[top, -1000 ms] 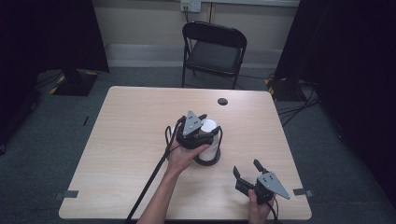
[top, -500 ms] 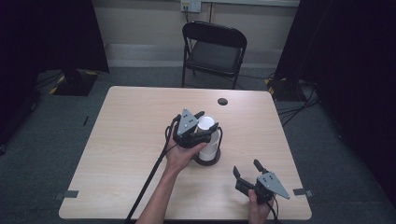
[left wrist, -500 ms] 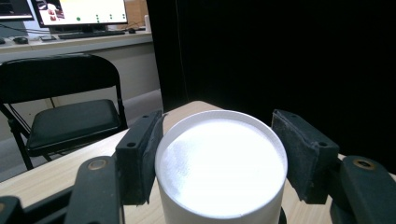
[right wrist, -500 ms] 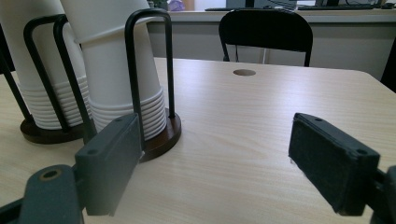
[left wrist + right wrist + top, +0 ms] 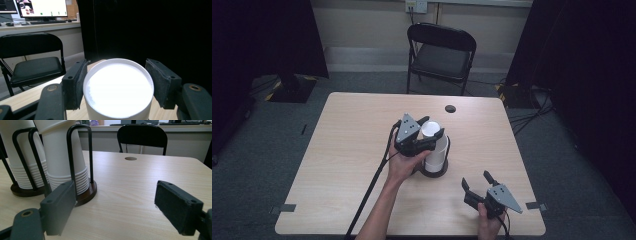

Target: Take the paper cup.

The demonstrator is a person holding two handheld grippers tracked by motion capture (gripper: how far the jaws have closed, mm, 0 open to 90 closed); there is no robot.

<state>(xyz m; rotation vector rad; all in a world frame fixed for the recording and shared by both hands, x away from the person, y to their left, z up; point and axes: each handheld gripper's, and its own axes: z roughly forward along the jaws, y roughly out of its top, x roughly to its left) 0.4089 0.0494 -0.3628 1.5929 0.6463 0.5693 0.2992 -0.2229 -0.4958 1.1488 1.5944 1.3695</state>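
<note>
Surface: a light wood-grain rectangular surface (image 5: 342, 165) is seen from the high view, with a small dark round hole (image 5: 450, 108) near its far edge.

Cups: a tall stack of white paper cups (image 5: 435, 145) is stood upside down near the middle of the surface, so a flat white cup bottom (image 5: 118, 87) is what's seen on top in the left gripper view.

Holder: the stack is kept in a dark round wooden base with black wire hoops (image 5: 83, 192); in the right gripper view two stacks seem to be shown side by side, each in its own base, but from above they can't really be told apart.

Left tool: the left tool (image 5: 428, 134) is held at the top of the stack, jaws spread with one pad on each side of the top cup. One pad (image 5: 79, 82) looks to be right against the cup wall, the other is set a bit apart, so nothing is clamped yet.

Right tool: the right tool (image 5: 476, 181) is held low near the surface's front right corner, well apart from the cups, jaws wide apart with nothing between them.

Background: a black folding metal chair (image 5: 441, 55) is parked behind the surface, and a lit computer monitor (image 5: 41, 7) on a back desk is caught in the left gripper view.
</note>
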